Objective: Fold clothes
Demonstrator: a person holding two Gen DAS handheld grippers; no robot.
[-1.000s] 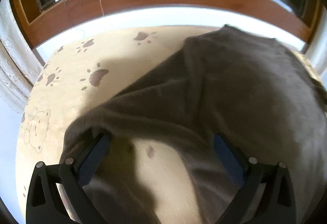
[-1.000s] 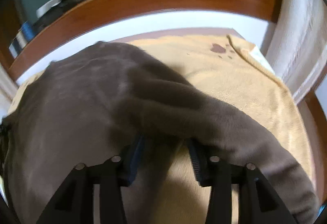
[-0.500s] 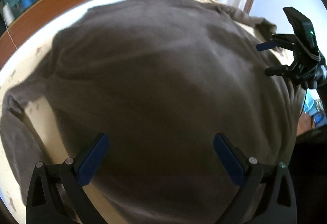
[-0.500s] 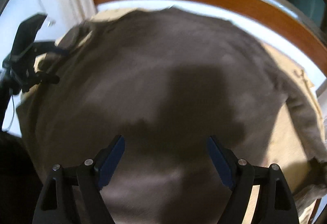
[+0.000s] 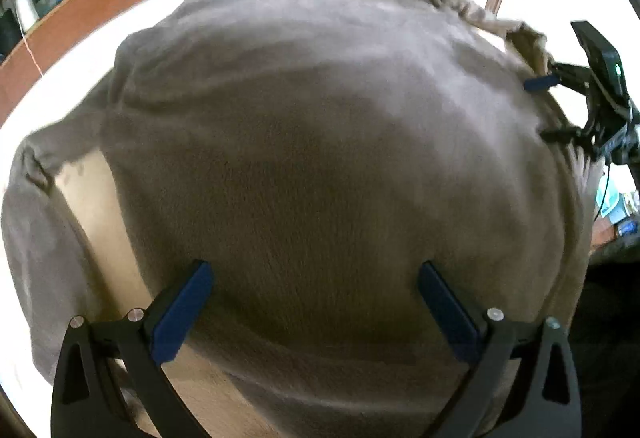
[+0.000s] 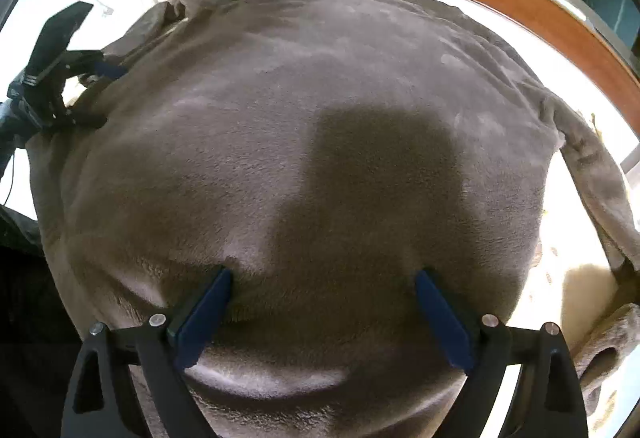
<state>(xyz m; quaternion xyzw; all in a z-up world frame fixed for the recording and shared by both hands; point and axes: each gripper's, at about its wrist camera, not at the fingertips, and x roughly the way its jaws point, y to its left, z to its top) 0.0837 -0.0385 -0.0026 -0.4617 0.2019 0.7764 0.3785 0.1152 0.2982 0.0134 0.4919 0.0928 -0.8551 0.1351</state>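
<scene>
Both grippers, left gripper (image 5: 312, 274) and right gripper (image 6: 322, 280), hover fingers spread over the brown garment (image 5: 320, 142), apparently not touching.

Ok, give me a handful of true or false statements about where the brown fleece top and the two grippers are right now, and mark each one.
1. The brown fleece top lies spread out flat. True.
2. The left gripper is clamped on the garment. False: its jaws stand wide open, holding nothing.
3. The right gripper has its jaws open. True.
4. The garment is bright red. False: it is brown.
5. The left wrist view shows the right gripper at the garment's right edge. True.
6. The top rests on bare wood. False: a tan paw-print blanket lies under it.
</scene>
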